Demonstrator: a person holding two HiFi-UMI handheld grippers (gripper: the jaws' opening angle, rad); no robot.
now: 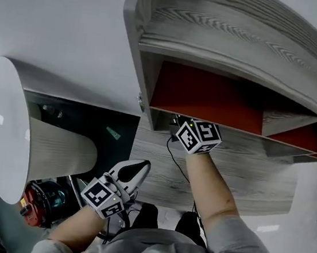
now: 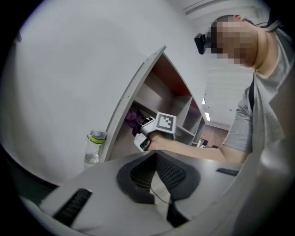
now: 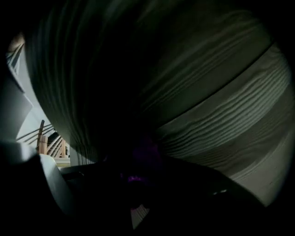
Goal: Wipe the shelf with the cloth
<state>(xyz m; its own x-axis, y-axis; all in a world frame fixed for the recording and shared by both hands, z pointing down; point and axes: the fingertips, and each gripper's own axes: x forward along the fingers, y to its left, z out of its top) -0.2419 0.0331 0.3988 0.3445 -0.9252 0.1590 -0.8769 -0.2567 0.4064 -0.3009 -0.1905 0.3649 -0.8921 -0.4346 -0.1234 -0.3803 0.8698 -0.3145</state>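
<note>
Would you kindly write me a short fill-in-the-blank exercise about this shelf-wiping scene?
1. The right gripper reaches into the shelf, while the ____ gripper hangs low near the person's body.
2. The cloth at the right gripper's jaws is ____.
3. The shelf's back panel is ____.
4. Beside the shelf's outer wall stands a clear ____.

Missing words: left; purple; red; bottle.

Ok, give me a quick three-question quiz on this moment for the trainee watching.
1. True or false: the right gripper reaches into the shelf.
2. Which one holds the purple cloth? A: left gripper. B: right gripper. C: neither.
3. Fill in: beside the shelf stands a clear ___ with a green cap.
Key: 1 true; 2 B; 3 bottle.
</note>
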